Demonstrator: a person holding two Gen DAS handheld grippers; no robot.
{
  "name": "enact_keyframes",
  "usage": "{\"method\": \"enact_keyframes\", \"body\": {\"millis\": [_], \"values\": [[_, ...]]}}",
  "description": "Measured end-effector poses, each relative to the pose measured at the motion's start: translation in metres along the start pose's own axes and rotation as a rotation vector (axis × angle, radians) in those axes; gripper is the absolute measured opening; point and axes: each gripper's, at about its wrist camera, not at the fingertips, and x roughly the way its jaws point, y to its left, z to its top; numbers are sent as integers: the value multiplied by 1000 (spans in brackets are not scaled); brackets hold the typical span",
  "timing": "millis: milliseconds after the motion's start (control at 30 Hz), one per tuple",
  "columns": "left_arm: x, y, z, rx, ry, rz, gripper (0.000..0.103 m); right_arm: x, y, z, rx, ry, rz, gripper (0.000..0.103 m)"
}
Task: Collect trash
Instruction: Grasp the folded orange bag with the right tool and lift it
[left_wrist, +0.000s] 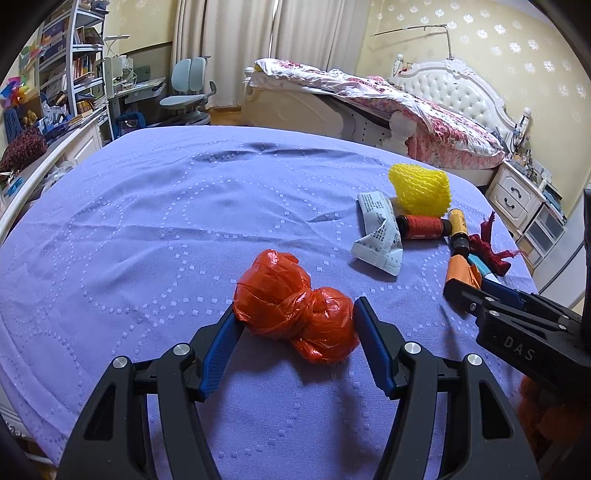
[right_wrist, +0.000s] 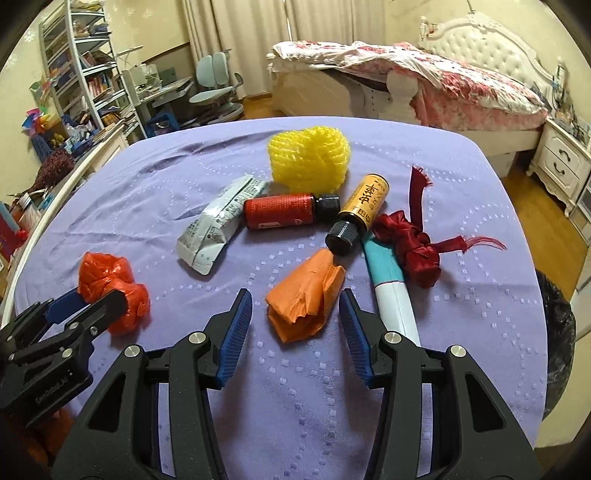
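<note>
Two grippers over the purple-covered surface (right_wrist: 369, 424), each lined up on its own piece of trash.

Left gripper (left_wrist: 295, 317): the red plastic bag (left_wrist: 295, 317), knotted into two lumps, lies between its blue fingers (left_wrist: 219, 354). The left finger touches the bag's edge and the right sits just at the other lump. Fingers about half open. I judge the bag is bracketed rather than clamped; I cannot tell if the pads press yet.

Right gripper (right_wrist: 295, 314): the crumpled orange paper (right_wrist: 304, 295) lies between its fingers, with clear gaps on both sides. Fingers moderately open, holding nothing.

Step in hand, as I read it: close on both pieces and lift.
- Left: close at the knot's waist so neither lump pops out, since the film is slippery.
- Right: ease forward a little so the pads cover the wad's thick end, and keep clear of the white-and-teal tube (right_wrist: 391, 295) just beside the right finger.

The rest of the trash sits farther back: yellow foam net (right_wrist: 308, 155), silver packet (right_wrist: 218, 225), red bottle (right_wrist: 284, 210), yellow bottle (right_wrist: 365, 206) and dark red ribbon (right_wrist: 410, 247). A black-lined bin (right_wrist: 557, 325) shows past the right edge.
</note>
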Motion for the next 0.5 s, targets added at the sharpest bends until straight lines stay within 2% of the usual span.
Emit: {"method": "enact_keyframes", "body": {"millis": [267, 333, 500], "values": [[0, 0, 0, -1, -1, -1, 62, 7, 3, 3, -22, 1, -2, 48], [-1, 0, 1, 0, -3, -1, 62, 6, 3, 2, -26, 0, 1, 37], [-3, 2, 2, -3, -12, -7, 60, 1, 3, -2, -25, -6, 11, 34]]}}
